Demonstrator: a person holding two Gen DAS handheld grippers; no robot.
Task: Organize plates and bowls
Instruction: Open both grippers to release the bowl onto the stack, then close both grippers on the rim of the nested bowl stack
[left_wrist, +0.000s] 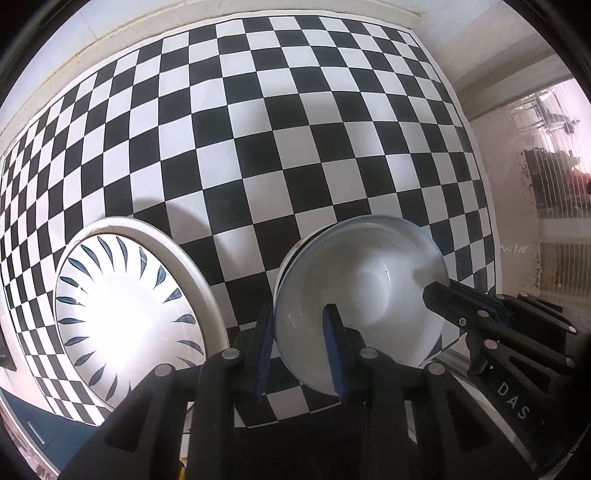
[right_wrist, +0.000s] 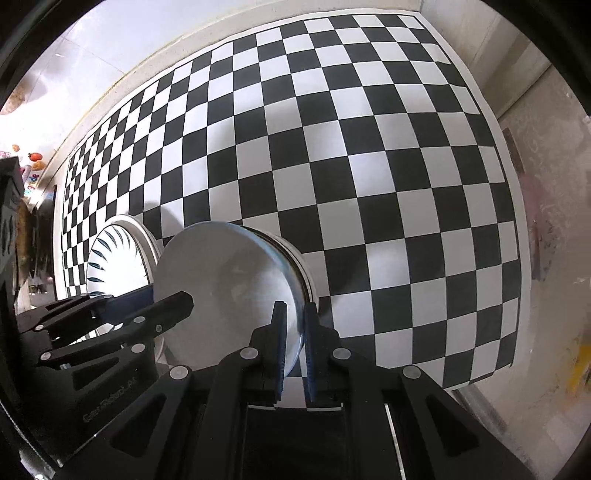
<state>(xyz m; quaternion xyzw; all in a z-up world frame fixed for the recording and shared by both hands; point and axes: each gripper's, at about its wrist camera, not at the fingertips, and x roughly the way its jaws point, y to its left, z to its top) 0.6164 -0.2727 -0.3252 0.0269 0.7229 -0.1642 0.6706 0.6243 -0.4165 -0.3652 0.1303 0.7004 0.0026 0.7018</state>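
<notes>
Down my left wrist view, my left claw (left_wrist: 301, 347) is clamped on the near rim of a plain white bowl (left_wrist: 365, 280), one blue pad outside the wall and one inside. That bowl sits nested in another white dish whose edge peeks out behind its left side. My right claw (left_wrist: 436, 295) reaches in from the right, one black finger lying over the bowl's far rim. To the left, apart from the bowl, a plate with blue leaf strokes (left_wrist: 125, 314) rests on the checkered mat (left_wrist: 295, 129).

From my right wrist view, my right claw (right_wrist: 294, 343) pinches the white bowl (right_wrist: 221, 280) by its right-hand rim, the wall caught between the two pads. My left claw (right_wrist: 173, 301) comes in from the left onto the opposite rim. The leaf-patterned plate (right_wrist: 114, 258) lies behind it on the checkered mat (right_wrist: 369, 147).
</notes>
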